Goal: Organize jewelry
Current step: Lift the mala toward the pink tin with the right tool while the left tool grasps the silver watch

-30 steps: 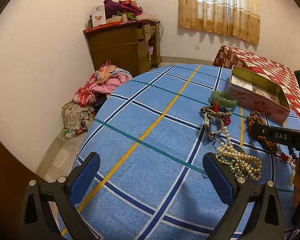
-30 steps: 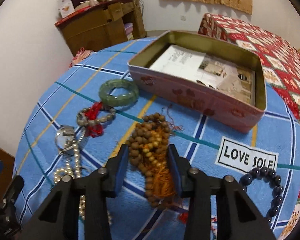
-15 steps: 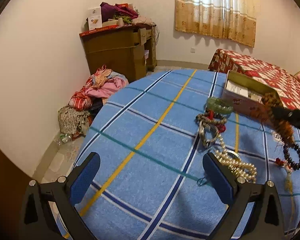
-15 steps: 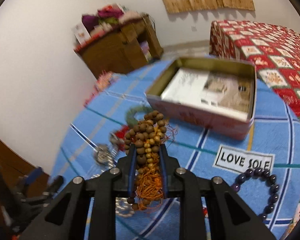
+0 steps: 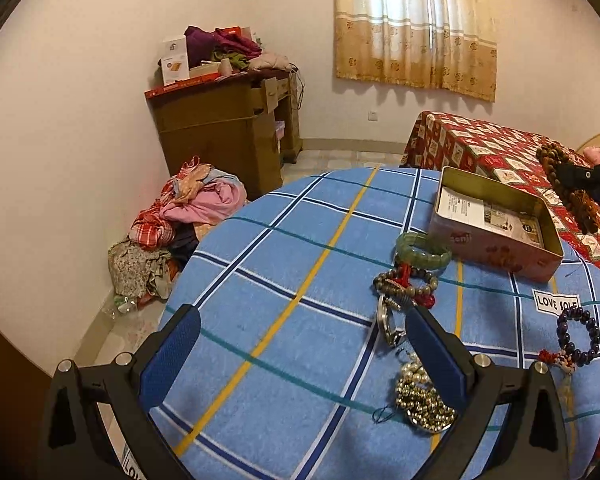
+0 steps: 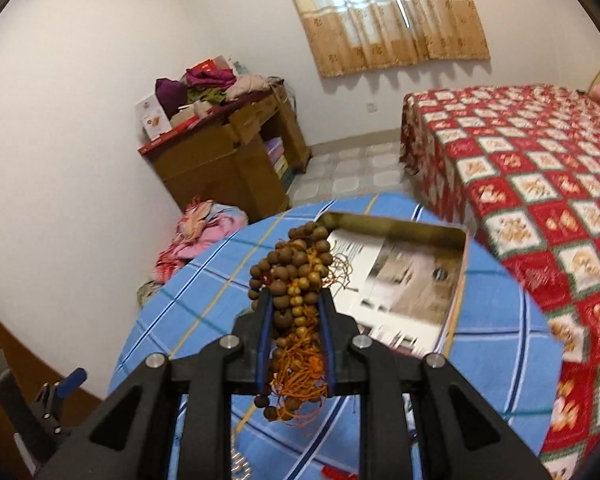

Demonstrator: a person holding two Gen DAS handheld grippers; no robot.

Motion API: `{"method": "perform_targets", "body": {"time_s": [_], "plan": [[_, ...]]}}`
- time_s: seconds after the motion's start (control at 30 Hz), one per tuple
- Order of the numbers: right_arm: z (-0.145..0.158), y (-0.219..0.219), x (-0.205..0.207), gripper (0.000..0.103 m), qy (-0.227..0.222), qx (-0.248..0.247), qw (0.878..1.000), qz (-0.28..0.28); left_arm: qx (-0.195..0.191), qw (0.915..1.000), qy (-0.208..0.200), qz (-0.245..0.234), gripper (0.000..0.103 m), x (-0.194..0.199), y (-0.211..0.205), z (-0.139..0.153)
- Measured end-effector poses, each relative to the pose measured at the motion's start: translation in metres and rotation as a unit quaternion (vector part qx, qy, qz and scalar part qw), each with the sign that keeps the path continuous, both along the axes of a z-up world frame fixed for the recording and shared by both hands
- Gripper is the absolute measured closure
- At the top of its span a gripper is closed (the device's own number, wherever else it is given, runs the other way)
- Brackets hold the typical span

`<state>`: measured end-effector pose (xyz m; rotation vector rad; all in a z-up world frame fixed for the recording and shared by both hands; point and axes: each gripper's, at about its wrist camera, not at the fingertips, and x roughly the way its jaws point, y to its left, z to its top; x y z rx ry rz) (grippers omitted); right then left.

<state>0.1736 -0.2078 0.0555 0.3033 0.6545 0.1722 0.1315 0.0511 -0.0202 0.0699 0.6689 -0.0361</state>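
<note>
My right gripper (image 6: 295, 300) is shut on a bunch of brown wooden beads (image 6: 296, 268) with orange tassel threads, held in the air before the open pink tin (image 6: 456, 268). In the left wrist view the same beads (image 5: 572, 188) hang at the far right above the tin (image 5: 496, 248). My left gripper (image 5: 300, 320) stands open over the blue checked cloth, holding nothing. On the cloth lie a green bangle (image 5: 423, 249), a grey bead bracelet with red cord (image 5: 406, 284), a watch (image 5: 388, 320), pearl strands (image 5: 420, 396) and a dark blue bead bracelet (image 5: 578, 334).
The round table (image 5: 280, 280) has its edge near the left. A bed with a red patterned cover (image 6: 540, 168) stands to the right. A wooden cabinet (image 5: 224, 136) and a heap of clothes (image 5: 180, 216) are by the wall.
My right gripper shut on the wooden beads, lifted them off the cloth and carried them up toward the tin. The left gripper drifted a little, still open.
</note>
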Motion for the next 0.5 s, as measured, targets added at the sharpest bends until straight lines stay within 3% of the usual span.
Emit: {"method": "perform_targets", "body": {"time_s": [0.23, 0.37, 0.43, 0.5], "plan": [[-0.010, 0.000, -0.015, 0.079, 0.009, 0.028, 1.000, 0.006, 0.005, 0.9997, 0.004, -0.025, 0.001, 0.013, -0.005, -0.003], [-0.018, 0.009, -0.027, 0.079, 0.012, 0.013, 1.000, 0.013, -0.020, 0.9975, 0.042, -0.054, 0.003, 0.023, -0.008, -0.017], [-0.022, 0.010, -0.030, 0.079, 0.016, 0.018, 1.000, 0.016, -0.025, 0.9963, 0.054, -0.062, 0.016, 0.030, -0.013, -0.026], [-0.026, 0.010, -0.032, 0.079, 0.020, 0.024, 0.999, 0.018, -0.026, 0.9943, 0.078, -0.069, 0.045, 0.039, -0.018, -0.035]]}}
